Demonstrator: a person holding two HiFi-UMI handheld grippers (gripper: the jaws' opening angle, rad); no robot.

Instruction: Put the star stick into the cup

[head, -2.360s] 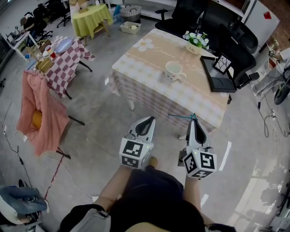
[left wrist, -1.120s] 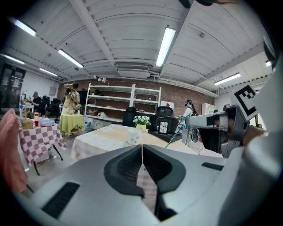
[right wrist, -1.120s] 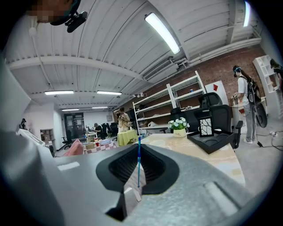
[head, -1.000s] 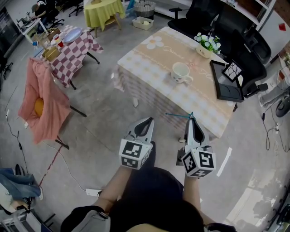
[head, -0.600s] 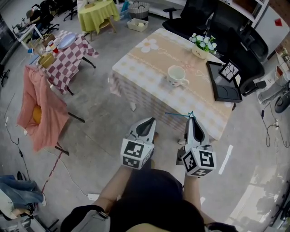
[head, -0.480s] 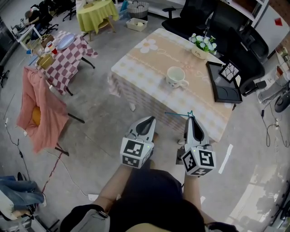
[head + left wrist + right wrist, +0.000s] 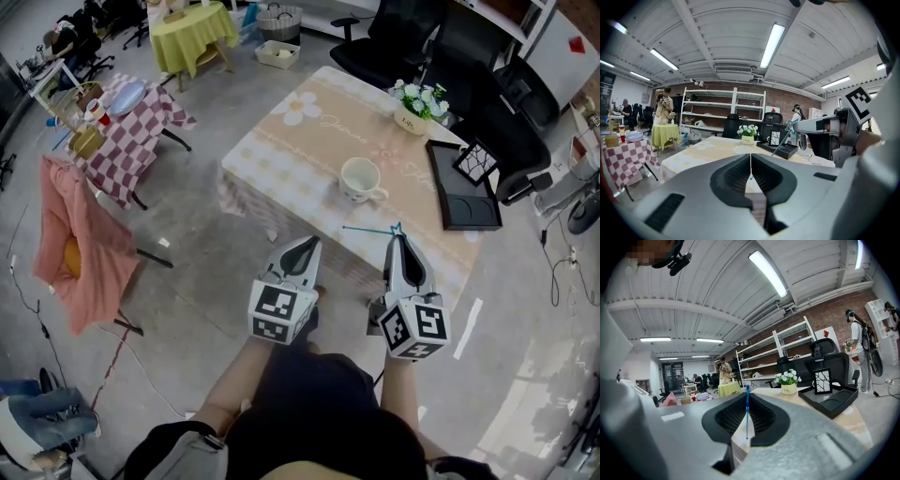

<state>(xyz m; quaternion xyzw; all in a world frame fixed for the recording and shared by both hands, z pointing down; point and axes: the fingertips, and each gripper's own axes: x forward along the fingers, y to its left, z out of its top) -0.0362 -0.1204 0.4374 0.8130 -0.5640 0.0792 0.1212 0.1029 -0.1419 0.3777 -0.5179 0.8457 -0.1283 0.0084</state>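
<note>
In the head view, the cup stood on the table. On the person's side of the cup and apart from it, the right gripper pinched the star stick, its shaft running leftward. The left gripper hung farther from the cup.

In the left gripper view, its jaws were pressed together with nothing between them.

In the right gripper view, the jaws clamped the thin blue shaft.
</note>
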